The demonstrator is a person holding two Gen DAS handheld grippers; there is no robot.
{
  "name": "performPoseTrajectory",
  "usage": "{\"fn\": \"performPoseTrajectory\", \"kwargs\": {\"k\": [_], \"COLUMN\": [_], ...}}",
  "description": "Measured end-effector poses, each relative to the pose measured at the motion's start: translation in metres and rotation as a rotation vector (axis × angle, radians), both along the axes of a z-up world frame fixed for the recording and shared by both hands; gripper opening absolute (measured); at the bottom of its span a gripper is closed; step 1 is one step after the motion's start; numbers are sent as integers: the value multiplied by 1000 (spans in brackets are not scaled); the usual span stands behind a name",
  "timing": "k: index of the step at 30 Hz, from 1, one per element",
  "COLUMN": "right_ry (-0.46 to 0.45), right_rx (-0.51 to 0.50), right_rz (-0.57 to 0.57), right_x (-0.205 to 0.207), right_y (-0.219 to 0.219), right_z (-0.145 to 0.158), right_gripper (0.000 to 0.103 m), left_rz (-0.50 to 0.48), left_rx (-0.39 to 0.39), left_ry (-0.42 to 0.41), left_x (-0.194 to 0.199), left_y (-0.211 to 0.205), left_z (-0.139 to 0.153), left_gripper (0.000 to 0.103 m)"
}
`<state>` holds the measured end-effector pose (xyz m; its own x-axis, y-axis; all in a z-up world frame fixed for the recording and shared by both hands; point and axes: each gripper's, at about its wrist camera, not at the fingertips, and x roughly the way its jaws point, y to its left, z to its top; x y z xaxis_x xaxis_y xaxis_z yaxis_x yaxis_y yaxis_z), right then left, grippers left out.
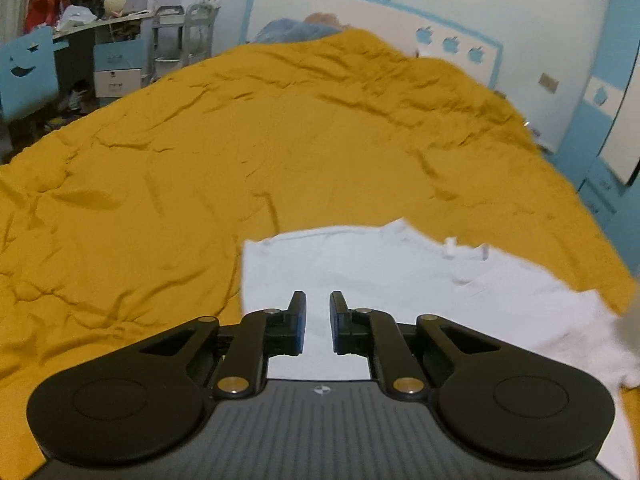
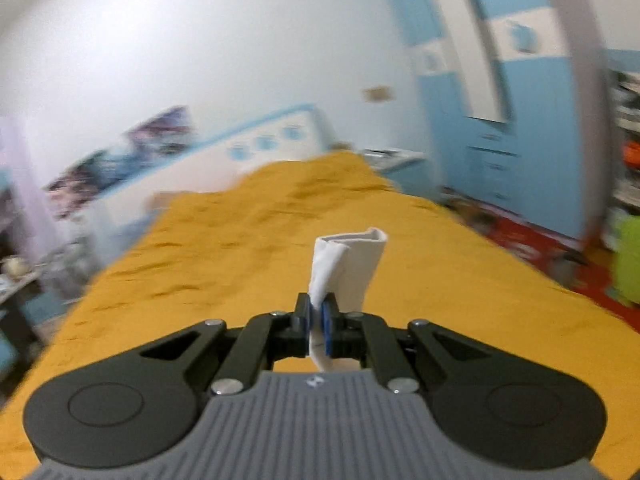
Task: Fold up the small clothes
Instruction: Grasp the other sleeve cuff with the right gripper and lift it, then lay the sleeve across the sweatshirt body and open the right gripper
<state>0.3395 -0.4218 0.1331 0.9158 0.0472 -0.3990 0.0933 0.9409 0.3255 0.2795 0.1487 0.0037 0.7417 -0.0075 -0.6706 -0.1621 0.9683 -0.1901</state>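
A white small garment (image 1: 400,276) lies spread on the mustard-yellow bedspread (image 1: 200,152) in the left wrist view. My left gripper (image 1: 318,304) hovers over its near left part, jaws open with a narrow gap and nothing between them. In the right wrist view my right gripper (image 2: 316,310) is shut on a fold of the white garment (image 2: 348,264), which sticks up between the blue pads above the bedspread (image 2: 240,248). The right wrist view is motion-blurred.
A white and blue headboard (image 1: 360,12) stands at the far end of the bed. A cluttered desk and blue chair (image 1: 28,68) are at the left. Blue wardrobes (image 2: 500,128) and a red floor mat (image 2: 532,240) lie to the right.
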Motion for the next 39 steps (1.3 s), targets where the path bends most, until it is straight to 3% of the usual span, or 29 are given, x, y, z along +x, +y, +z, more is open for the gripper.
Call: {"fn": "performPoseTrajectory", "kwargs": {"k": [4, 9, 14, 19, 22, 26, 28, 29, 32, 39], "right_ry": [-39, -19, 41, 170, 271, 393, 414, 414, 404, 379], "right_rx": [32, 142, 134, 45, 118, 191, 260, 283, 293, 311], "right_rz": [114, 226, 310, 366, 425, 520, 561, 573, 598, 589], "right_x": [9, 16, 11, 5, 4, 6, 5, 5, 1, 8], "right_y": [86, 184, 289, 361, 372, 388, 391, 391, 385, 336], "right_z": [23, 11, -29, -100, -150, -191, -200, -201, -198, -175], "right_gripper": [0, 0, 0, 0, 1, 8, 23, 30, 33, 41], "left_rz": [7, 12, 41, 52, 55, 54, 61, 66, 63, 59], "left_rx": [-68, -121, -181, -310, -361, -432, -454, -466, -501, -514], "left_ry": [-11, -4, 16, 59, 74, 81, 76, 75, 64, 72], "left_x": [-2, -2, -1, 2, 2, 2, 1, 1, 1, 3], "left_y": [9, 24, 41, 61, 66, 75, 79, 81, 82, 76], "left_z": [6, 5, -4, -25, -38, -50, -53, -55, -57, -62], "left_gripper": [13, 13, 15, 20, 21, 26, 28, 29, 37, 37]}}
